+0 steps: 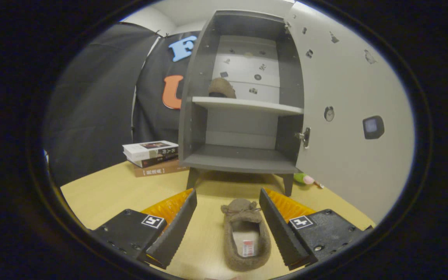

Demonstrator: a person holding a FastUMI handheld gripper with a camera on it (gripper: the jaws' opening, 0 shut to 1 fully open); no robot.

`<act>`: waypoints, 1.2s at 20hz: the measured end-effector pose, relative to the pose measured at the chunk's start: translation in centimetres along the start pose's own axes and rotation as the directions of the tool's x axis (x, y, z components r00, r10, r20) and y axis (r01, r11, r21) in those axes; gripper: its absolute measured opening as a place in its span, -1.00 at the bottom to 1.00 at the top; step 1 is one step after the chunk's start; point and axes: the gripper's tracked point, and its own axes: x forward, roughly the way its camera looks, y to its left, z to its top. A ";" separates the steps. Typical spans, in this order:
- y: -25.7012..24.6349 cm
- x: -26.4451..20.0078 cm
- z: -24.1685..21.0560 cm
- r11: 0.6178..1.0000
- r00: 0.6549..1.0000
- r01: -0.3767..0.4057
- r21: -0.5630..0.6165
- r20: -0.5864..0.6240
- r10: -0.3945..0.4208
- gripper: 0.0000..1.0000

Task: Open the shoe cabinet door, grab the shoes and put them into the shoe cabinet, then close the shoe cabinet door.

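A brown fuzzy slipper (246,233) lies on the wooden table between my fingers, toe pointing toward the cabinet. My gripper (228,196) is open, its fingers standing on either side of the slipper without touching it. Beyond the fingers stands the grey shoe cabinet (243,159) with its door (348,116) swung wide open to the right. A second brown slipper (221,88) rests on the left part of the cabinet's middle shelf (255,105). The bottom shelf holds nothing.
A stack of three books (152,157) lies on the table (103,194) just left of the cabinet. A small green and pink toy (305,179) pokes out behind the cabinet's right leg, under the open door.
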 end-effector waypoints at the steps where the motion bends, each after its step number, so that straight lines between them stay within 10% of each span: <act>1: -0.1 0.7 -1.2 1.000 0.999 -0.003 0.011 -0.032 0.003 1.00; 20: 0.6 2.9 -9.7 0.996 0.941 -0.023 -0.089 -0.337 -0.009 0.49; 24: 0.6 3.8 -9.5 0.995 0.945 -0.036 -0.095 -0.328 0.003 -0.30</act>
